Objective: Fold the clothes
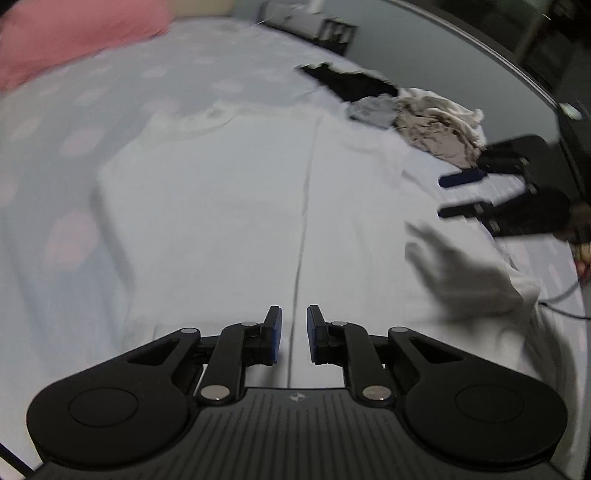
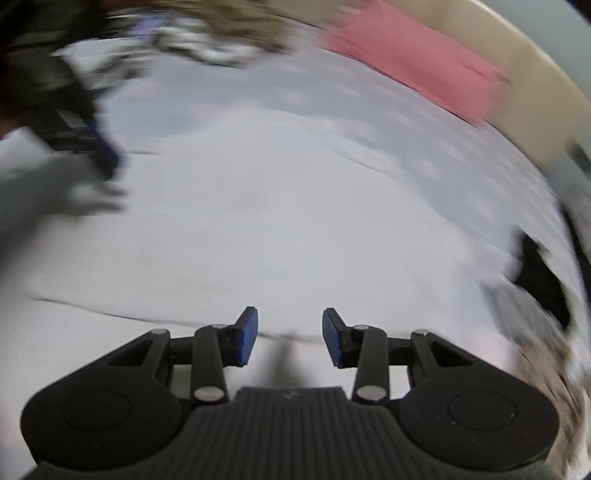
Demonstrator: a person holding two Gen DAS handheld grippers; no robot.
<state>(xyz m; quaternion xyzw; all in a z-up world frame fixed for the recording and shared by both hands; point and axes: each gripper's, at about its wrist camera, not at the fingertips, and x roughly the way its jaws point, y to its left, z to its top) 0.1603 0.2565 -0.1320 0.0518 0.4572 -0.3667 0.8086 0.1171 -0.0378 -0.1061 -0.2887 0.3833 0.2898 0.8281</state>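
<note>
A white garment (image 1: 229, 206) lies spread flat across the middle of a bed (image 1: 48, 155), a neckline visible at its far end and a straight fold edge running down its centre. The left tool (image 1: 294, 332) hangs just above that edge, its blue pads a narrow gap apart with nothing between them. The right tool (image 2: 290, 338) is poised over the same white cloth, jaws parted wider and likewise empty; from the left wrist view it shows at the garment's right side. A rumpled sleeve (image 1: 480, 280) trails off the near right corner. Beyond, a heap of beige clothing (image 1: 436, 125), a grey piece (image 1: 371, 110) and a black piece (image 1: 347, 79) sit at the bed's far right. A pink pillow (image 1: 74, 33) rests at the head, on a pale sheet with faint pink patches. The right wrist view is heavily blurred.
</note>
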